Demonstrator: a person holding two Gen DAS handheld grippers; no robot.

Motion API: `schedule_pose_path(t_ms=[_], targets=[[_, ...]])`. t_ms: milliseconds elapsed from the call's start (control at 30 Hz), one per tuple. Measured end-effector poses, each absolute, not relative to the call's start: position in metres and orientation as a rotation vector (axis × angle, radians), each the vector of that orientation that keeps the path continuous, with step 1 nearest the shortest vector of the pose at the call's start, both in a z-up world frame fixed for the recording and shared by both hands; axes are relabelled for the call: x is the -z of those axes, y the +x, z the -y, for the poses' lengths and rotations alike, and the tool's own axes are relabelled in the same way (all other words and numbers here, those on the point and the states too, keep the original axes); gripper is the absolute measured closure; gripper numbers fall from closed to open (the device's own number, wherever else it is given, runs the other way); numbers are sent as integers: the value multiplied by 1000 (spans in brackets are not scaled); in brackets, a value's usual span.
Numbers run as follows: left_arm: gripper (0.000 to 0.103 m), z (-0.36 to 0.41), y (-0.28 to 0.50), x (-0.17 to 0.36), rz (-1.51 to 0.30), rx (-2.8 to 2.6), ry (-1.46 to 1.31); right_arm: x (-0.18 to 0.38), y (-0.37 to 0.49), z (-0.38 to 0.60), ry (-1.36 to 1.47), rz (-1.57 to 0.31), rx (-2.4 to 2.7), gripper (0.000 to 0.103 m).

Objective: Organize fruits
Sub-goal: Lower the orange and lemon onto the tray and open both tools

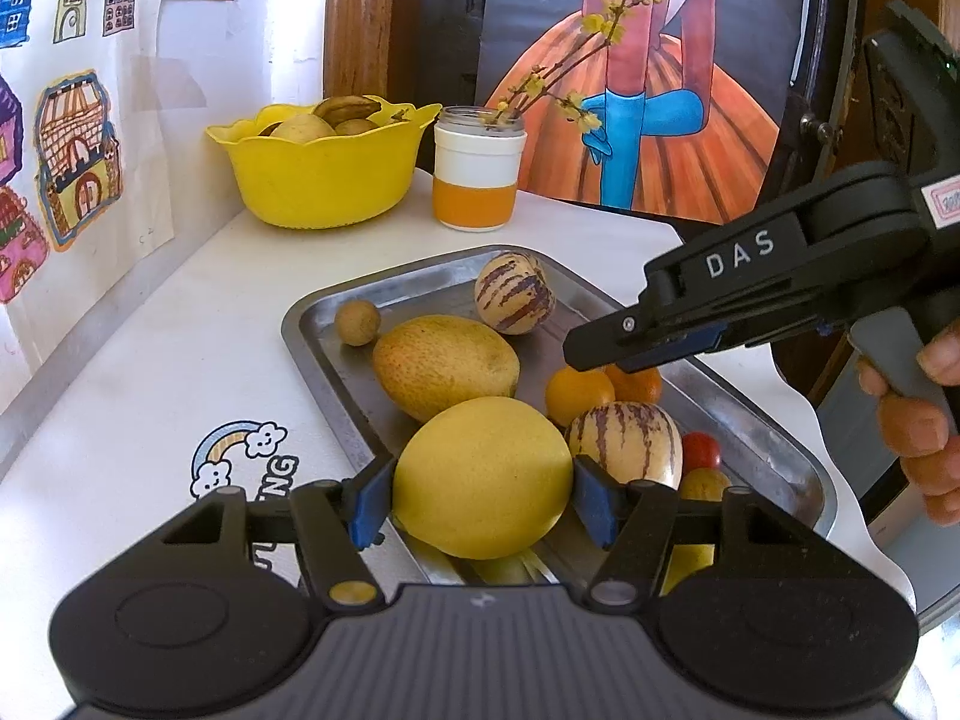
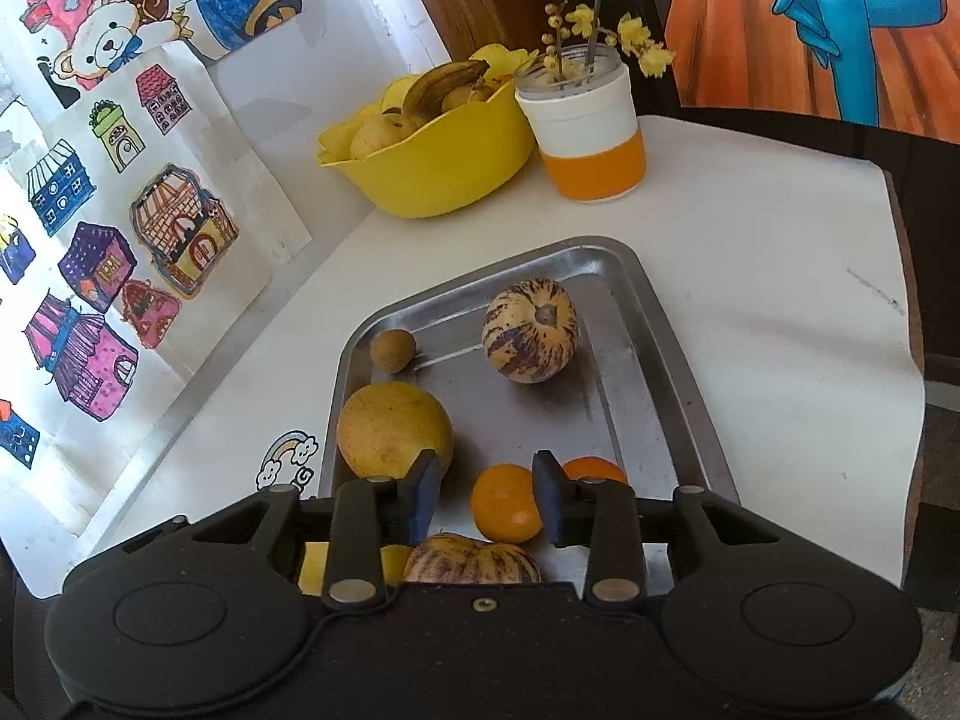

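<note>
Left gripper [image 1: 483, 501] clamps a large yellow fruit [image 1: 482, 477] over the near end of the metal tray [image 1: 774, 456]. Right gripper [image 2: 487, 495] is unclenched above the tray, an orange [image 2: 506, 503] between its pads; contact unclear. Fruit under the held one is mostly hidden. Mid-tray floor is bare. Far: yellow bowl [image 1: 318, 180], contents partly cut off, near the table's back edge.
</note>
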State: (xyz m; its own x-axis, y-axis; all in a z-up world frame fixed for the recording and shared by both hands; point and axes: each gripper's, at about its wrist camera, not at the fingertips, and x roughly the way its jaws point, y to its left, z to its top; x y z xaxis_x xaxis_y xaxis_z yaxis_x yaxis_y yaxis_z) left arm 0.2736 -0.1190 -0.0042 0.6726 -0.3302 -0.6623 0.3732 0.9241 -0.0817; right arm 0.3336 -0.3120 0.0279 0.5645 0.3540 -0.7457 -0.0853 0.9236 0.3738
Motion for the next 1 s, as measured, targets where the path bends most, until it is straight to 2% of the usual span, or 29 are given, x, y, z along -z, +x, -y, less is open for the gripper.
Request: schedule_pose_path(t_ms=[167, 300, 467, 533, 600, 733, 800, 1000], targets=[[22, 117, 267, -2, -704, 394, 60, -34, 329, 313, 311, -929, -251, 54], [17, 113, 263, -8, -686, 381, 62, -40, 323, 311, 300, -914, -245, 45], [5, 105, 254, -15, -664, 353, 51, -49, 314, 311, 294, -897, -237, 36], [3, 102, 251, -18, -660, 343, 46, -51, 310, 311, 292, -891, -232, 32], [2, 98, 248, -20, -657, 331, 44, -53, 306, 310, 287, -885, -223, 21], [1, 90, 240, -24, -648, 303, 26, -57, 297, 310, 279, -875, -209, 17], [1, 84, 236, -26, -645, 284, 8, -59, 291, 310, 278, -869, -200, 10], [1, 66, 226, -31, -643, 224, -53, -65, 273, 308, 267, -848, -185, 5]])
